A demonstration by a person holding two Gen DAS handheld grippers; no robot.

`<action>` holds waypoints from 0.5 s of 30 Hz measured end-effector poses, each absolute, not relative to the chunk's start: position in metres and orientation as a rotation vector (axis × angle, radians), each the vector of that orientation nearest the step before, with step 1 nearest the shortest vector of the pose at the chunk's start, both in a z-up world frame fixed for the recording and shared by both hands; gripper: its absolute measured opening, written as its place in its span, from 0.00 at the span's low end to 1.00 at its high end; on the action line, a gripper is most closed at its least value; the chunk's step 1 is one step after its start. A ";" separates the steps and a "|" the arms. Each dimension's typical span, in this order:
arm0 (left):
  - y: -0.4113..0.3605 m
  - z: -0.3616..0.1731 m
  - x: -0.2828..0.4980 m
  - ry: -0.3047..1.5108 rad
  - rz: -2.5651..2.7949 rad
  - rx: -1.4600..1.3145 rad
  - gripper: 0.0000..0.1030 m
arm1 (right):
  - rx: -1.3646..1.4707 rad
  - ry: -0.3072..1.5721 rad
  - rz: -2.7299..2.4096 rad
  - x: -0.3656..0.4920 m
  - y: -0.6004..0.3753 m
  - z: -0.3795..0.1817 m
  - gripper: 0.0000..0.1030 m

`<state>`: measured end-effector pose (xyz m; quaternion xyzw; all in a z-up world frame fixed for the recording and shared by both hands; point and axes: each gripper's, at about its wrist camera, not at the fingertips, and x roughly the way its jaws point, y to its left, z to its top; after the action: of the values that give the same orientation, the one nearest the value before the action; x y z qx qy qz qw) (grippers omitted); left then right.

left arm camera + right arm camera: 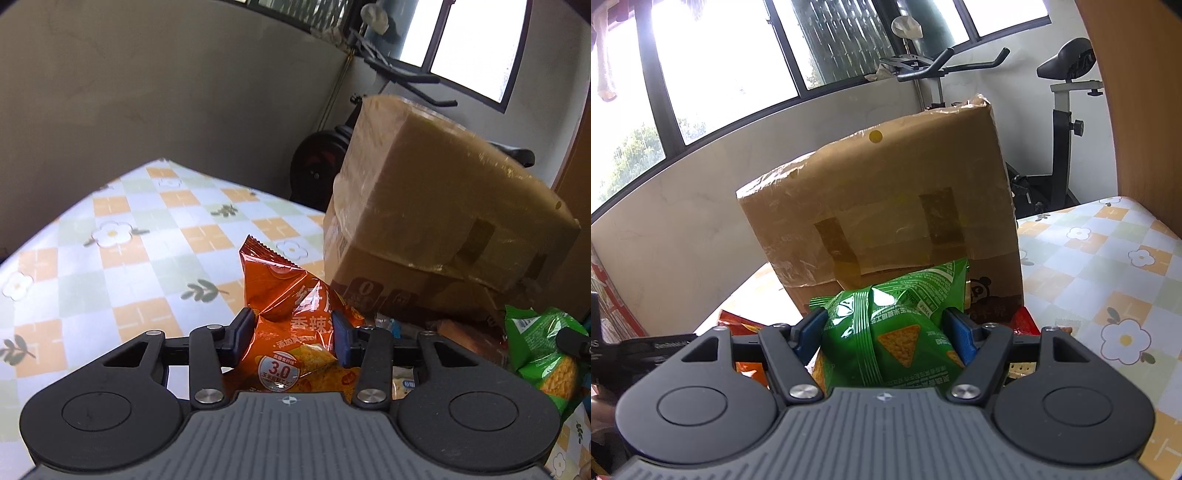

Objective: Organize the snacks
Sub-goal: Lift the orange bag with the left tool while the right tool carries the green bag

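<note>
The left gripper (293,334) is clenched on an orange bag (291,325), held above the checkered table (129,236), just left of the box (436,206). The right gripper (886,332) grasps a green bag (897,332) in front of the same box (886,206). Only the left cam shows more snacks under the box flap and the green bag (539,347) at the right edge. Only the right cam shows the windows (713,62), the bike (1060,122) and a red packet (738,321) on the left.
</note>
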<state>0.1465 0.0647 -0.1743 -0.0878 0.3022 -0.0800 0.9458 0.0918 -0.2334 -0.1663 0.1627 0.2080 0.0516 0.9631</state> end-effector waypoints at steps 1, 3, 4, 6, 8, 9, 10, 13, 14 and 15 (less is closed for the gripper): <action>0.065 -0.171 0.144 0.602 -0.161 -0.170 0.45 | 0.328 0.420 0.105 0.092 -0.233 -0.166 0.69; 0.064 -0.165 0.140 0.578 -0.160 -0.157 0.45 | 0.327 0.417 0.107 0.091 -0.233 -0.164 0.69; 0.063 -0.162 0.140 0.568 -0.161 -0.153 0.45 | 0.326 0.414 0.108 0.090 -0.233 -0.164 0.69; 0.061 -0.156 0.138 0.547 -0.161 -0.146 0.45 | 0.322 0.406 0.111 0.089 -0.233 -0.160 0.69; 0.059 -0.147 0.136 0.517 -0.160 -0.134 0.45 | 0.316 0.392 0.114 0.088 -0.233 -0.156 0.69; 0.057 -0.141 0.134 0.499 -0.161 -0.128 0.45 | 0.313 0.384 0.116 0.087 -0.233 -0.153 0.69; 0.057 -0.136 0.133 0.481 -0.164 -0.124 0.45 | 0.310 0.375 0.117 0.086 -0.233 -0.150 0.69; 0.050 -0.119 0.130 0.428 -0.173 -0.113 0.45 | 0.300 0.342 0.125 0.082 -0.233 -0.141 0.69; 0.050 -0.113 0.130 0.409 -0.177 -0.109 0.45 | 0.294 0.328 0.126 0.081 -0.233 -0.137 0.69; 0.048 -0.107 0.129 0.392 -0.181 -0.106 0.45 | 0.290 0.316 0.126 0.079 -0.233 -0.134 0.69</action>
<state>0.1294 0.0480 -0.1066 -0.0526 0.1942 -0.0895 0.9755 0.0795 -0.2335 -0.1336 0.1436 0.1566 0.0625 0.9752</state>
